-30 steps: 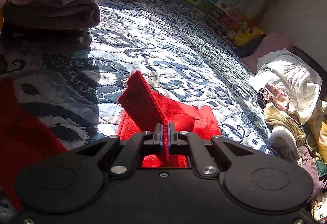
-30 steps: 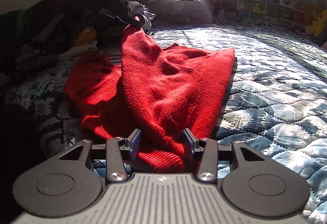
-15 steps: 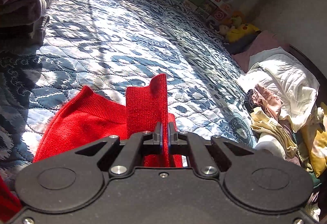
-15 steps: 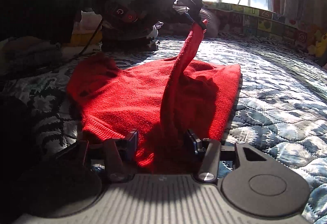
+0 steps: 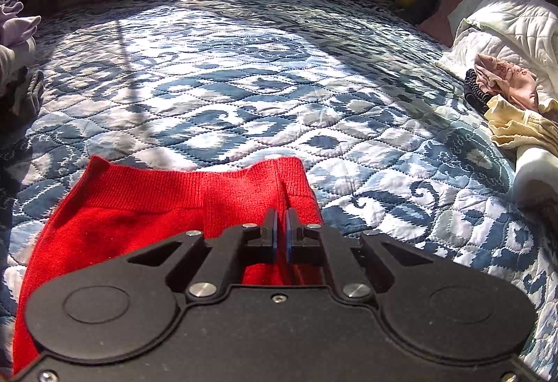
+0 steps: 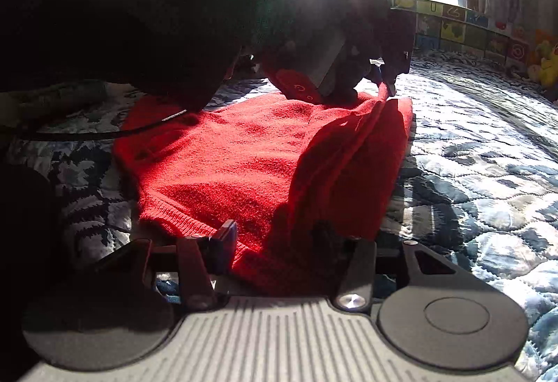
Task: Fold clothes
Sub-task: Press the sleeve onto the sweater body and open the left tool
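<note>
While sun falls across the bed, the count reads so:
Garments: one red sweater (image 5: 146, 207), spread flat on the quilt (image 5: 244, 85), its ribbed hem toward the window side.
Grippers: two.
Left gripper (image 5: 280, 225): clenched on a pinched ridge of sweater near the hem.
Right gripper (image 6: 275, 242): fingers spread wide, straddling the sweater's near edge, gripping nothing.
Edges: hem and right side lie straight.
Open room: broad bare quilt beyond the hem; a clothes heap (image 5: 505, 96) borders the right.
</note>
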